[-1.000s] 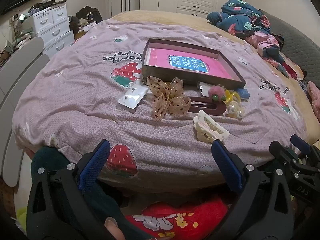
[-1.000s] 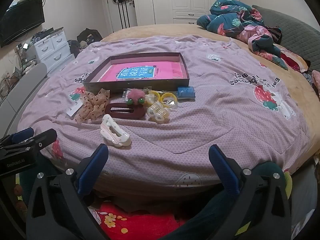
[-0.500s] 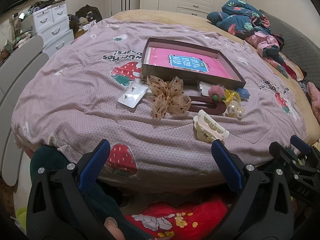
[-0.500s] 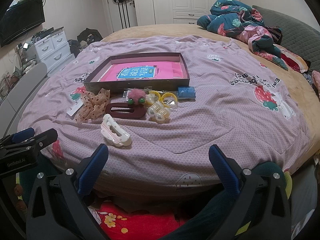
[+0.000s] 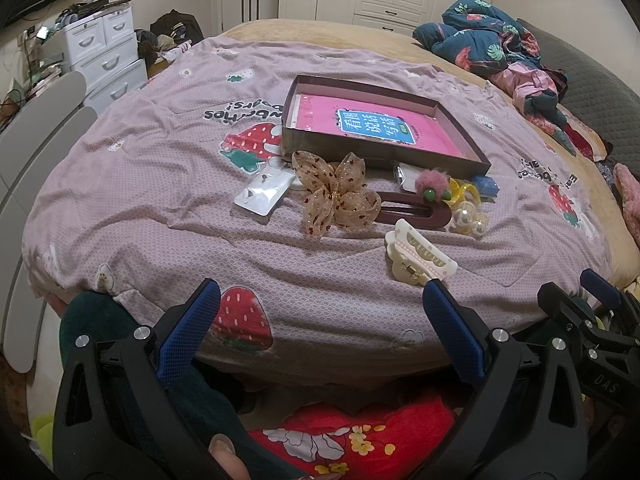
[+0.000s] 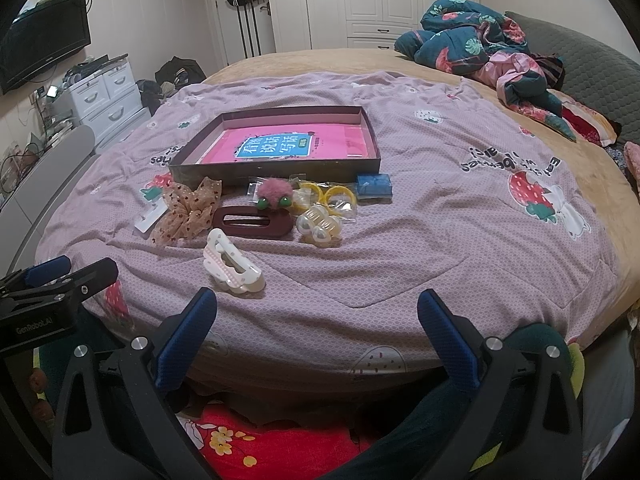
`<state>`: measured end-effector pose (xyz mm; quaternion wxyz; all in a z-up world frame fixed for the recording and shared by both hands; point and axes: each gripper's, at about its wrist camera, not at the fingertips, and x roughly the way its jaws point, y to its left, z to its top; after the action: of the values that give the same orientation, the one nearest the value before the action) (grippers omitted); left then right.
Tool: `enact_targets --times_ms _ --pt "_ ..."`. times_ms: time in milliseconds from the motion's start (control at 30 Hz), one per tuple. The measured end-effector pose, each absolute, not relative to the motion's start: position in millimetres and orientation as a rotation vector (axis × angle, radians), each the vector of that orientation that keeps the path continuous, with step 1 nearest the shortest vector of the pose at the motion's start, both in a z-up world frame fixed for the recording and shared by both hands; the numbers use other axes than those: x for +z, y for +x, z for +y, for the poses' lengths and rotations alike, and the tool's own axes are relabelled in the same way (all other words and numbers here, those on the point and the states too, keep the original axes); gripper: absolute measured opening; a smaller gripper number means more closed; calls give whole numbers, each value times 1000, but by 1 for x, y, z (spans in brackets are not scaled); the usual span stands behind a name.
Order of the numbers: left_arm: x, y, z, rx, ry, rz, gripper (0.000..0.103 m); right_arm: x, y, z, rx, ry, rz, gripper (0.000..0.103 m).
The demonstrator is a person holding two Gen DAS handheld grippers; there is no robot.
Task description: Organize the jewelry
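A dark shallow box (image 5: 460,148) (image 6: 276,168) with a pink booklet inside lies on the bed. In front of it lie a beige dotted bow (image 5: 336,196) (image 6: 188,210), a maroon oval clip (image 5: 408,212) (image 6: 252,222), a white claw clip (image 5: 418,258) (image 6: 232,266), a pink pompom (image 5: 430,182) (image 6: 274,192), pearl pieces (image 5: 468,220) (image 6: 320,226), yellow rings (image 6: 330,196), a blue packet (image 6: 374,186) and an earring card (image 5: 264,194). My left gripper (image 5: 320,312) and right gripper (image 6: 316,316) are open and empty at the bed's near edge.
A mauve strawberry-print quilt (image 6: 460,220) covers the bed. Crumpled bedding (image 6: 480,48) lies at the far right. White drawers (image 5: 104,52) stand to the left. The other gripper shows at each view's edge (image 5: 592,320) (image 6: 48,300).
Both views have shifted very slightly; the items on the bed have not moved and both grippers stay open.
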<state>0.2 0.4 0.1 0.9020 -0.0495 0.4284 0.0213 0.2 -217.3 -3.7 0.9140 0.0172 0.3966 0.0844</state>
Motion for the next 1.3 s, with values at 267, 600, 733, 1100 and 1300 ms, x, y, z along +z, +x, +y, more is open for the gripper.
enact_targets --times_ms 267,600,733,1100,1300 --pt "0 0 0 44 -102 886 95 -2 2 -219 170 35 814 99" --pt "0 0 1 44 -103 887 95 -2 2 -219 169 36 813 99" --pt "-4 -1 -2 44 -102 889 95 -2 3 -219 170 37 813 99" --pt "-8 13 -4 36 -102 901 95 0 18 -223 172 45 816 99" --pt "-7 27 7 22 -115 908 95 2 42 -231 176 55 823 99"
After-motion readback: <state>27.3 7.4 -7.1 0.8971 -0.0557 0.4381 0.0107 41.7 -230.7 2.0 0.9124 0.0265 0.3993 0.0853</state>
